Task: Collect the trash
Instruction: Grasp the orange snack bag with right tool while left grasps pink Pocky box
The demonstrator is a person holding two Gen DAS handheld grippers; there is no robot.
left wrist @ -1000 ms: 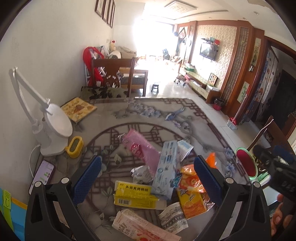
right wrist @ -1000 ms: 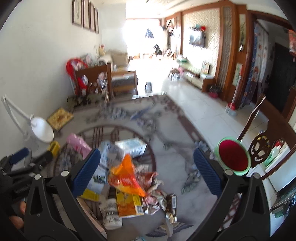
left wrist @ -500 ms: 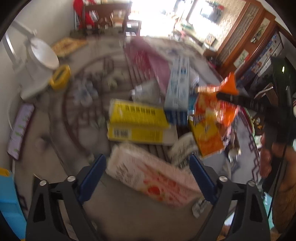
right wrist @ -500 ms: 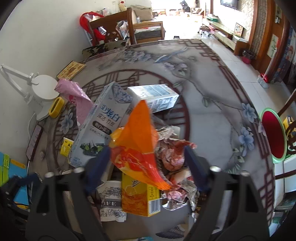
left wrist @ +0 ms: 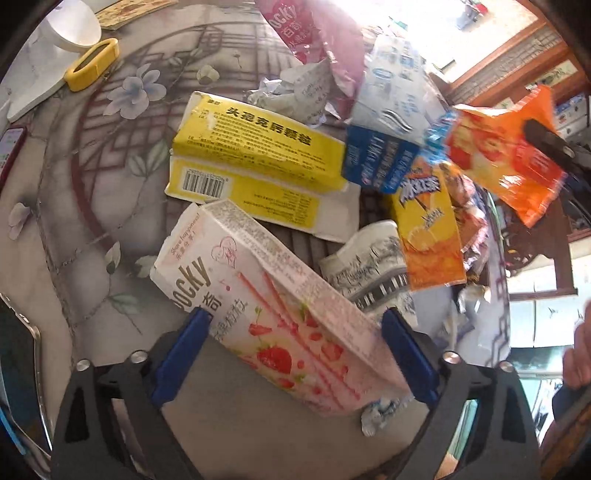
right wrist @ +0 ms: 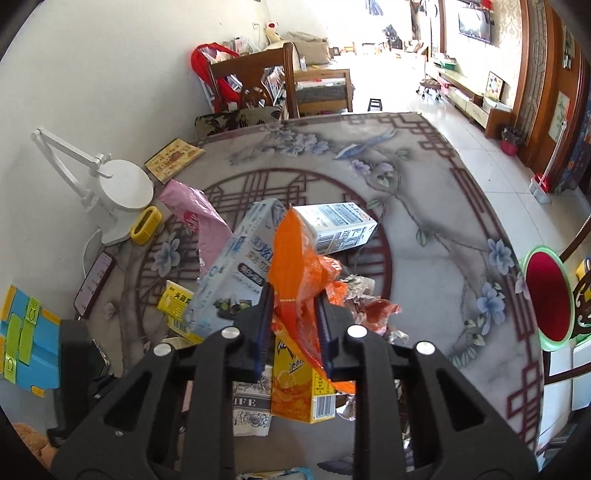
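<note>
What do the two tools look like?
Both look alike. The left tool and right tool have black plastic frames with triangular cut-outs, round silver bolts and blue pads on the fingers. No cables or markings show.

A home's living-dining room: wooden dining chairs (right wrist: 280, 85), wall television (right wrist: 474, 18), tiled floor (right wrist: 491, 162), patterned bench (right wrist: 424, 206).

We see a white wall (right wrist: 110, 92) | wooden chairs (right wrist: 295, 81) behind a marbled floral table (right wrist: 424, 206) | pale tiled floor (right wrist: 491, 173) | a white desk lamp (right wrist: 118, 188) | bright daylight at the far end.
</note>
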